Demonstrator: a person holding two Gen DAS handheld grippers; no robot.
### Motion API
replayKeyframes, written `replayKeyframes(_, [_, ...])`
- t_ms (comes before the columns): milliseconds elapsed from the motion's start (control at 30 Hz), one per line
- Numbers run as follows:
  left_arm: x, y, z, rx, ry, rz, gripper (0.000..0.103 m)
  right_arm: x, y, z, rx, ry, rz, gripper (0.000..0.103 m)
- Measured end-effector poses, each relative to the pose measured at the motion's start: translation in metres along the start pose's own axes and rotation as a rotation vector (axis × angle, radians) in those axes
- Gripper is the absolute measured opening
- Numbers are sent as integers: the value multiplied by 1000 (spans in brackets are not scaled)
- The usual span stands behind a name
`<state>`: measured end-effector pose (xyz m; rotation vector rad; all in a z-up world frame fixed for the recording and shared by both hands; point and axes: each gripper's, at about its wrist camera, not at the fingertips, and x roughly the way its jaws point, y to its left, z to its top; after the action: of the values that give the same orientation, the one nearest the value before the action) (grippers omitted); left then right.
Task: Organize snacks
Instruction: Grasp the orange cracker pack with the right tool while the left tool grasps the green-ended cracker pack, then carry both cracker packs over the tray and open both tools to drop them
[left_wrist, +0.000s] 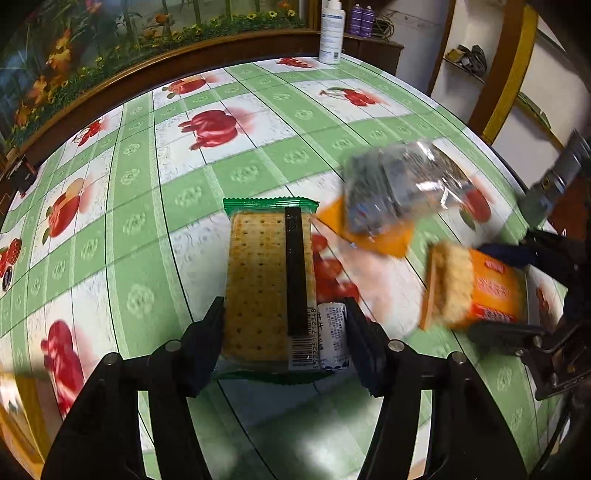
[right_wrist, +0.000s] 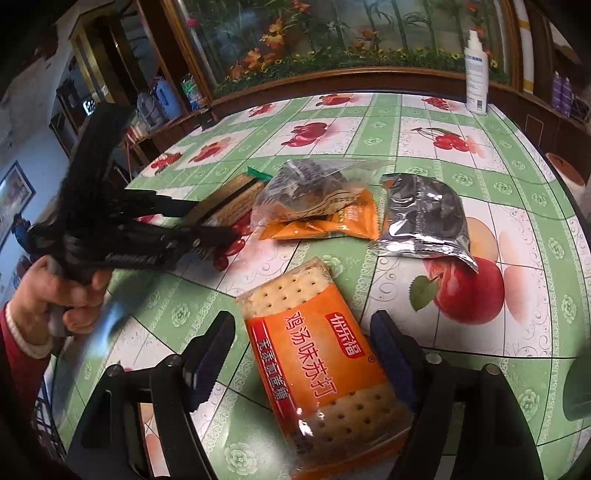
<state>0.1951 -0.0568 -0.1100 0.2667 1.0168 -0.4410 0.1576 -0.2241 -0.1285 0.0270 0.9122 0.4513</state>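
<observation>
Green-edged clear cracker packet (left_wrist: 269, 284) straddled by left gripper (left_wrist: 286, 339), left pad touching, right pad apart, no grip; orange cracker packet (right_wrist: 325, 369) flanked by right gripper (right_wrist: 303, 354), jaws parted, untouched.

Left gripper (left_wrist: 284, 325): black two-finger tool, angled steeply down, jaws apart, left pad touching the green-edged cracker packet (left_wrist: 269, 280) between them.
Right gripper (right_wrist: 303, 354): black, tilted down, jaws apart, pads clear of the orange cracker packet (right_wrist: 325, 365).
Left hand (right_wrist: 55, 299): fist around the handle, red sleeve (right_wrist: 18, 365) with pale cuff.
</observation>
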Motion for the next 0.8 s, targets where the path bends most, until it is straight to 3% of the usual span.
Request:
replayKeyframes(233, [10,18,17,-108,31,51,67,4,20,-5,-102,31,-57,76])
replayKeyframes(333, [17,17,26,-109,45,79,78,3,19,-6,-94,26,-51,76])
replayKeyframes(533, [25,26,33,-175,24,84,82,3,18,-6,-82,19,-42,76])
replayKeyframes(567, [25,27,33,-181,14,90,79,2,17,-6,-78,18,-42,76])
replayKeyframes(633, [19,30,30,-191,-6,87,45,3,17,-6,-78,17,-60,65])
replayKeyframes(700, [14,33,25,-198,3,84,45,1,16,-7,-70,10,-77,57])
replayKeyframes(800, [5,35,10,-207,-2,98,45,-2,15,-9,-55,3,-69,56])
